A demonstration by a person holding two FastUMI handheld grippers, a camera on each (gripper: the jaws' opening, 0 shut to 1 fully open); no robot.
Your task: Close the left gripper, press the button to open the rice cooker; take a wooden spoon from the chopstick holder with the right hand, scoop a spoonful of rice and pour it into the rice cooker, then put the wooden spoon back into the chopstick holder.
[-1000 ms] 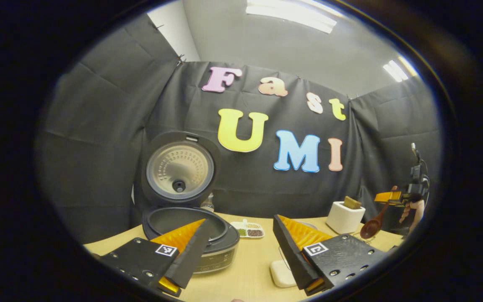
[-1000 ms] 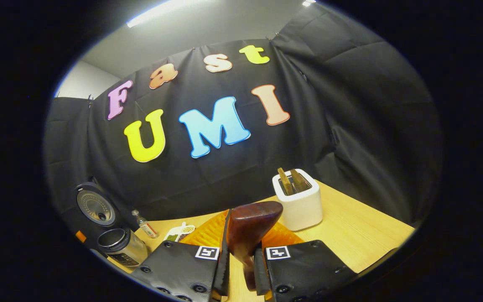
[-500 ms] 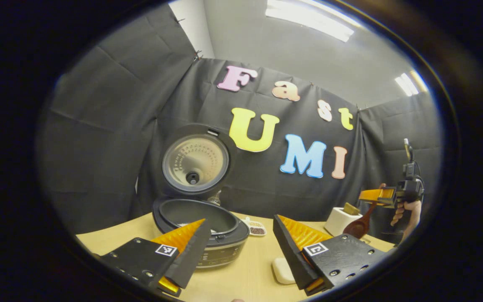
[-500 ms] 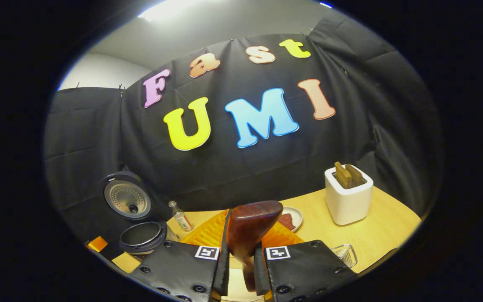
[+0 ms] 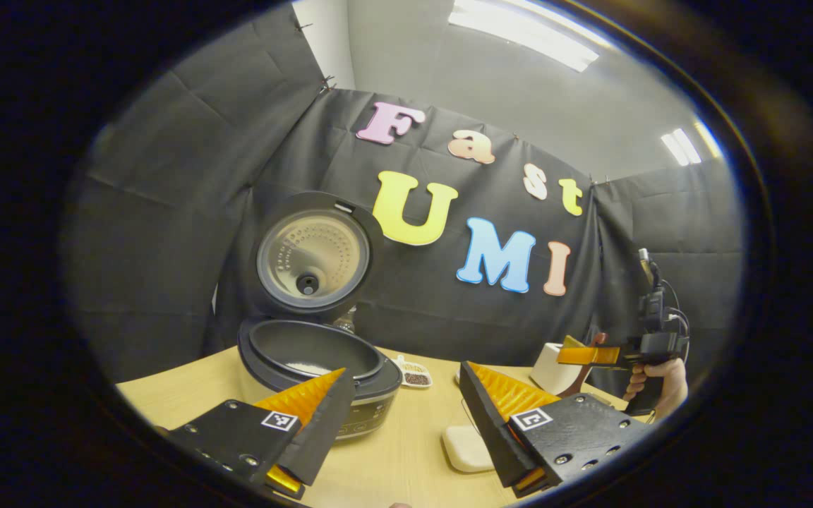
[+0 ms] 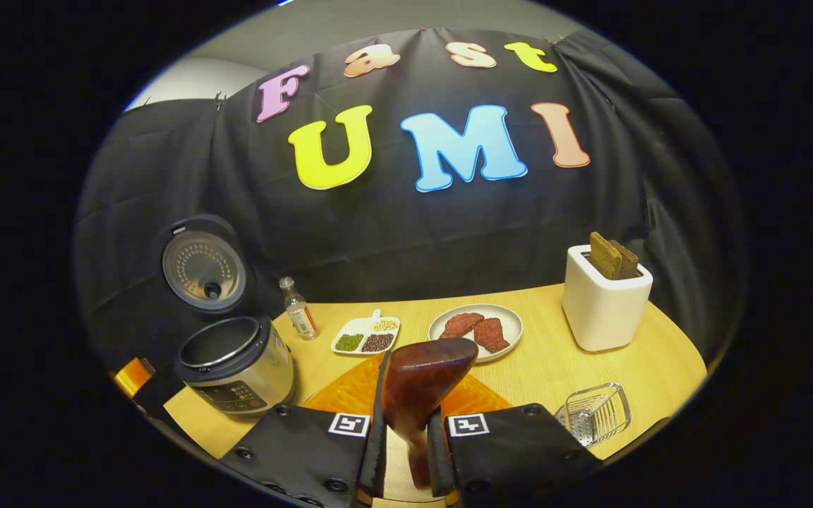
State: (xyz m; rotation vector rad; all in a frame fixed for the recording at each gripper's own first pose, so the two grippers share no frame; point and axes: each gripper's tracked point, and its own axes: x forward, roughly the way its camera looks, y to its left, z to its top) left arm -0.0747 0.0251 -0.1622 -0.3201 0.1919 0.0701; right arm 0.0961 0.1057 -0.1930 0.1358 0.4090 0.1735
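The rice cooker [image 5: 322, 377] stands open on the wooden table, lid [image 5: 311, 259] upright, a little white at the bottom of its pot. My left gripper [image 5: 404, 395] hovers open just in front of it, holding nothing. My right gripper [image 6: 406, 451] is shut on the handle of a dark wooden spoon [image 6: 424, 377], whose bowl points forward above the table. From this side the rice cooker [image 6: 237, 367] sits at the left and the white chopstick holder [image 6: 604, 300], with wooden pieces in it, at the far right. In the left gripper view the right gripper [image 5: 579, 354] is beside the chopstick holder [image 5: 547, 368].
A divided dish of grains [image 6: 366, 335], a small bottle [image 6: 298, 317] and a plate of meat slices [image 6: 477, 326] stand at the back of the table. A clear wire rack [image 6: 595, 413] lies near the front right. A white block [image 5: 466, 448] rests between my left fingers.
The right gripper has tilted down and swung left with the spoon, bringing more of the table into its view. In the left gripper view it has sunk lower. The left gripper stays open.
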